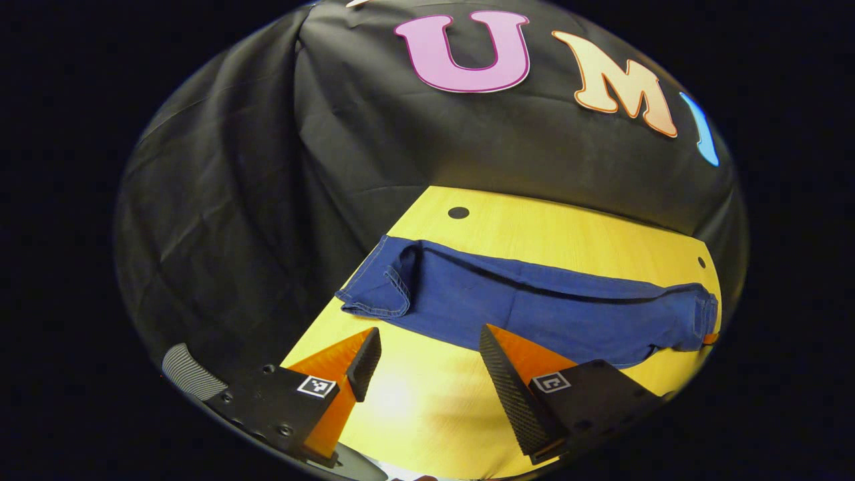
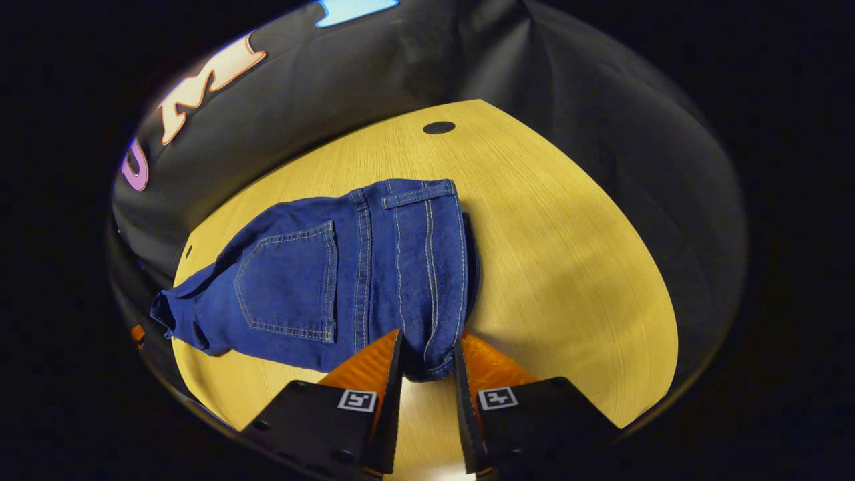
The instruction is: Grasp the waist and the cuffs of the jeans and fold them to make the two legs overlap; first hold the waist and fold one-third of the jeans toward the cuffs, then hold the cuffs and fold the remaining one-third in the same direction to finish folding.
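Blue jeans [image 1: 534,300] lie lengthwise across the yellow wooden table [image 1: 568,230], the legs lying one over the other. Their cuffs [image 1: 377,290] are at the left, with one corner turned over. My left gripper [image 1: 429,331] is open just in front of the leg, a little right of the cuffs, with nothing between its fingers. In the right gripper view the waist end with a back pocket [image 2: 287,280] faces me. My right gripper [image 2: 427,354] is shut on the near corner of the waist [image 2: 427,321], and the denim fills the gap between its fingers.
The table [image 2: 568,267] has small dark round holes [image 1: 458,212] [image 2: 439,127] near its far edge. Black cloth walls close in on the far side and both ends. Bare tabletop lies right of the waist in the right gripper view.
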